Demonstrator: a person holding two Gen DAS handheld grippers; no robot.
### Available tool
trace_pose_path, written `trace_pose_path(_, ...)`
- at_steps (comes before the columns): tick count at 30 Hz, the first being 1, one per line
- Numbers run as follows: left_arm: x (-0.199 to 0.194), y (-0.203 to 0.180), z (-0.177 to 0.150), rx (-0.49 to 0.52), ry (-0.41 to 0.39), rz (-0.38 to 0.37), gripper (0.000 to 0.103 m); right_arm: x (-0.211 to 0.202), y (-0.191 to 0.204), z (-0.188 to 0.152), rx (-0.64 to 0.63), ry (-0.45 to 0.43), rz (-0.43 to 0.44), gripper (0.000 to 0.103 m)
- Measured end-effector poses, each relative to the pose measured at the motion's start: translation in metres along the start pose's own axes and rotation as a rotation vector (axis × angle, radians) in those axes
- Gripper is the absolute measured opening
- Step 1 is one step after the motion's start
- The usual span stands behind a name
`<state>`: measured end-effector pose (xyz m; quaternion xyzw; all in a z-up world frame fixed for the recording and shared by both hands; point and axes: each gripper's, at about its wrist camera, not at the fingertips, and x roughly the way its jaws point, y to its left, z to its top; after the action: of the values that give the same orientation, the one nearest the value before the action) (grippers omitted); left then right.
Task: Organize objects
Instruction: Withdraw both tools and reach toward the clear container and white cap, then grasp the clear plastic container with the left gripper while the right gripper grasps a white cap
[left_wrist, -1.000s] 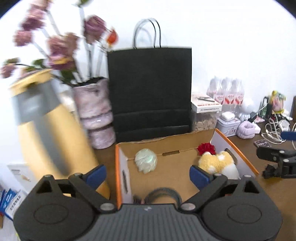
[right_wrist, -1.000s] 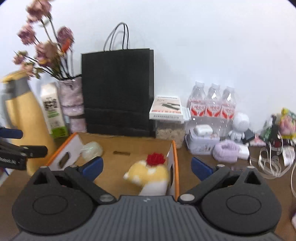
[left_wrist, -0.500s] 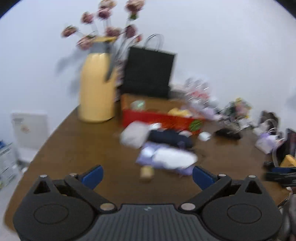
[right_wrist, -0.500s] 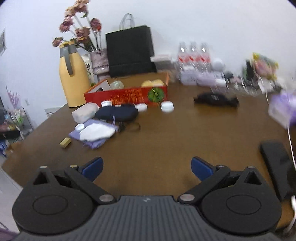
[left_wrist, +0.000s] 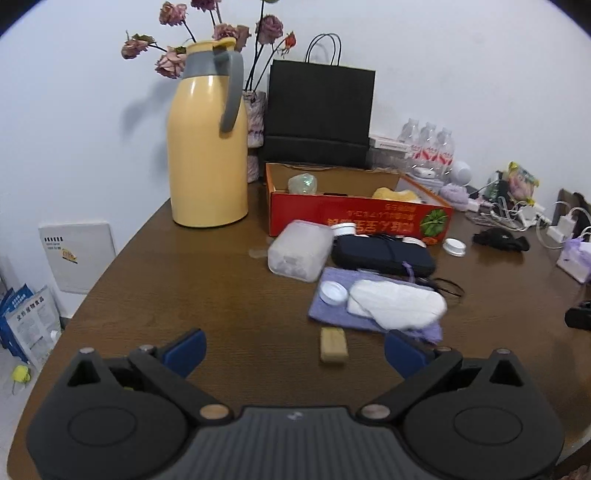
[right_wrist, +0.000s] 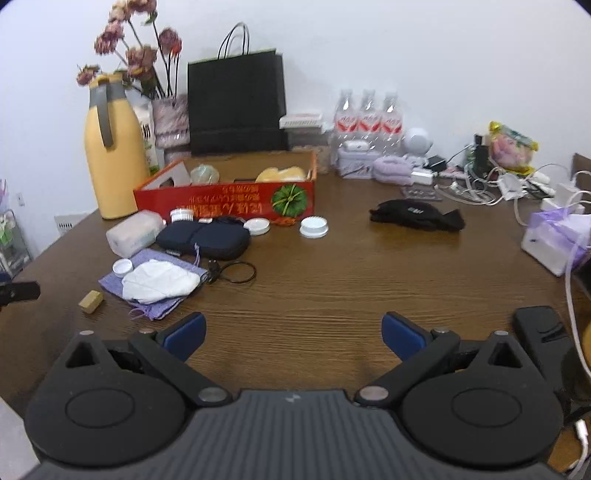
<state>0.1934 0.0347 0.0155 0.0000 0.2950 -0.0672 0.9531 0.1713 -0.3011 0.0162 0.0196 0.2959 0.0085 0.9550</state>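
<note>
Both tools hover over the wooden table (left_wrist: 192, 273) with jaws spread wide, gripping nothing: the left gripper (left_wrist: 293, 350) and the right gripper (right_wrist: 293, 334). Ahead of the left lie a small tan block (left_wrist: 333, 346), then a white cloth (left_wrist: 397, 302) on a purple cloth (left_wrist: 334, 314), then a navy pouch (left_wrist: 382, 253) and, farthest, the red cardboard box (left_wrist: 354, 218).

Red box (left_wrist: 354, 218) hides most of the yellow plush (left_wrist: 393, 194). Its upside-down print is too small to read. Flowers (left_wrist: 207, 22) run off the top edge.

A yellow jug (left_wrist: 208, 140), black bag (left_wrist: 319, 110) and probably dried flowers (right_wrist: 129, 55) stand behind.
</note>
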Motion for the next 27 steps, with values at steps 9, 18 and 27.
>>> trace_pose_path(9, 0.110, -0.008, 0.049, 0.117, 0.020, -0.055, 0.100, 0.080, 0.015, 0.048, -0.081, -0.070, 0.003, 0.103)
trace_pose_path(18, 0.201, 0.001, 0.084, 0.084, 0.128, -0.075, 0.086, 0.213, -0.013, 0.092, -0.116, 0.050, -0.029, 0.075)
trace_pose_path(27, 0.198, -0.015, 0.077, 0.156, 0.108, -0.054, 0.063, 0.231, -0.026, 0.085, 0.012, 0.066, 0.010, 0.041)
